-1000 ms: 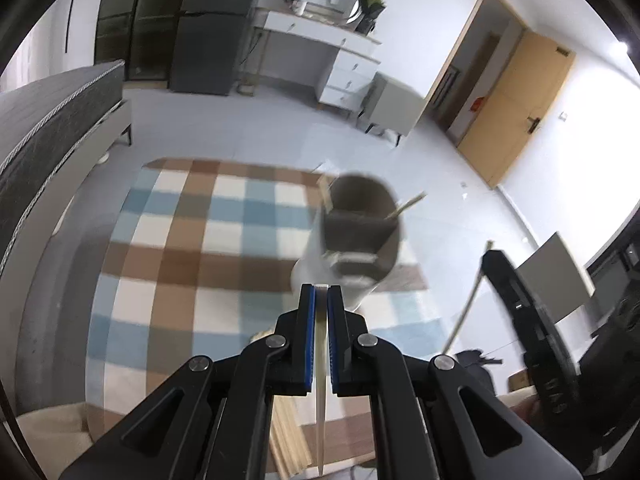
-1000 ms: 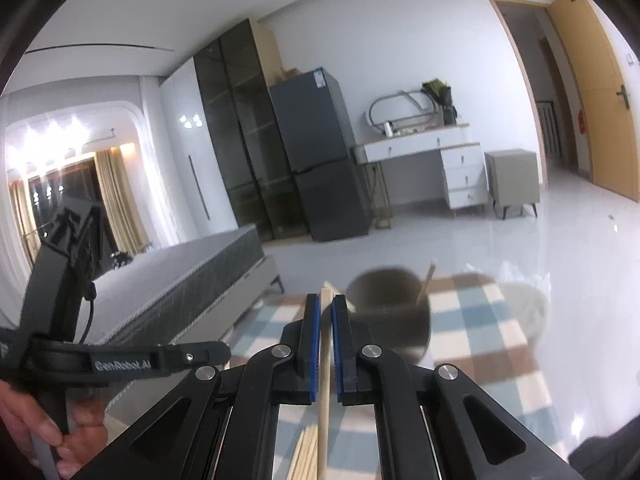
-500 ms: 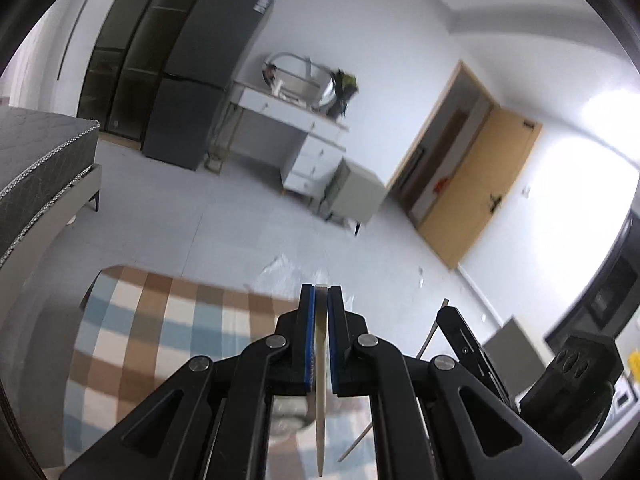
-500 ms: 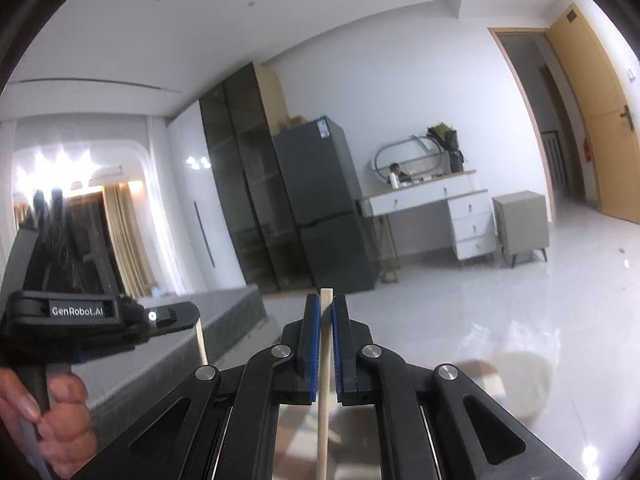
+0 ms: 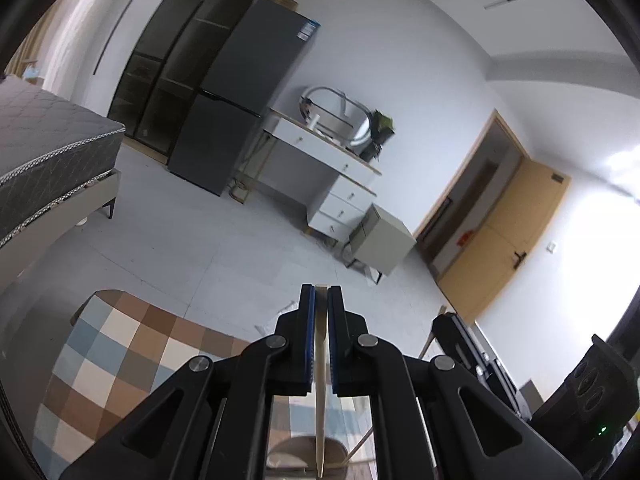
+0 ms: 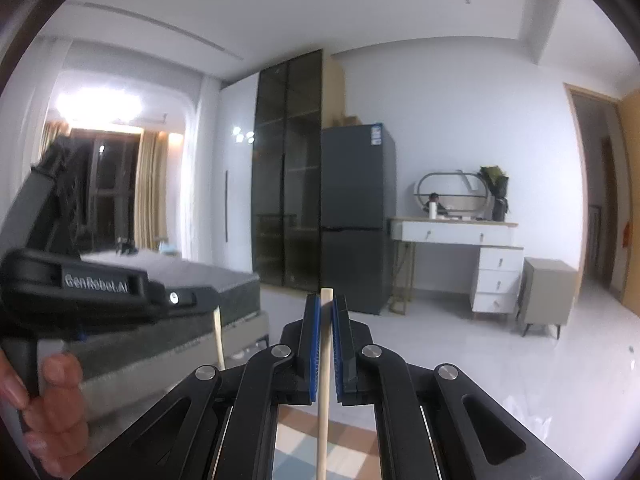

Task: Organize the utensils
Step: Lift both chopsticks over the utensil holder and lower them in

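Note:
My left gripper is shut on a pale chopstick that hangs tip-down between its blue pads. Just under that tip, at the frame's bottom edge, shows the rim of a grey utensil holder with another chopstick leaning in it. My right gripper is shut on a wooden chopstick, held upright. In the right wrist view the left gripper's body sits at the left in a person's hand, its chopstick hanging below. The right gripper's body shows at the lower right of the left wrist view.
A checked cloth in blue, brown and cream covers the surface below. Beyond it lie a grey bed, a dark fridge, a white desk with drawers, a beige side cabinet and a wooden door.
Both grippers have risen and tipped upward with their chopsticks still gripped. The grey holder, mid-frame a second ago, has slid to the bottom edge of the left view and out of the right view.

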The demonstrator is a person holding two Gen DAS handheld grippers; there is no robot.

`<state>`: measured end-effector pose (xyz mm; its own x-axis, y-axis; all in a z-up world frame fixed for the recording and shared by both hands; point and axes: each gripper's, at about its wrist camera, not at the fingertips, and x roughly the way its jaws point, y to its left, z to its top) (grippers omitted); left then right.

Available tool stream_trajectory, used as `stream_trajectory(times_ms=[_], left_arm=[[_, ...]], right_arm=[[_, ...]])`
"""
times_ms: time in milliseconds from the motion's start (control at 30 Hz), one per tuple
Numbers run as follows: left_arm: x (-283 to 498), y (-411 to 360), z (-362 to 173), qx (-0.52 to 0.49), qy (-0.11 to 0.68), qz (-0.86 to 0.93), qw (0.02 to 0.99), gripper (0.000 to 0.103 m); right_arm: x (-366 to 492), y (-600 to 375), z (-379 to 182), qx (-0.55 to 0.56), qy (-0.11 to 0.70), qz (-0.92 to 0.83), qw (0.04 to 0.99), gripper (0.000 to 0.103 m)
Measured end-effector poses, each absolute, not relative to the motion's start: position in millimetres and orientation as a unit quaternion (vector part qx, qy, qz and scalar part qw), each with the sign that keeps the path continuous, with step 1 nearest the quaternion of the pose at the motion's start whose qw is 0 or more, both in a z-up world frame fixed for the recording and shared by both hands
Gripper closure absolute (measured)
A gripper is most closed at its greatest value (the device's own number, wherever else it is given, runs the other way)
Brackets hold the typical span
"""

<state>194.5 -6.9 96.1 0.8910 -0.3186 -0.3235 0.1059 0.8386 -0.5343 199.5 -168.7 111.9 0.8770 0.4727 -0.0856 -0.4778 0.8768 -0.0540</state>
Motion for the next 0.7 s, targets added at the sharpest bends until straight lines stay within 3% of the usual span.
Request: stream_trajectory(times_ms=[367,700], left_arm=[[220,-25,68,-0.247,0.218,-0.104,0.938,0.102],[208,-44,65,-0.216,0.233,-0.112,0.942,0.102]], right_arm=[[206,-167,65,-0.035,0.062,0.235,0.969,0.098],[198,-183,54,-0.026,0.090,0.216,0.972,0.098]])
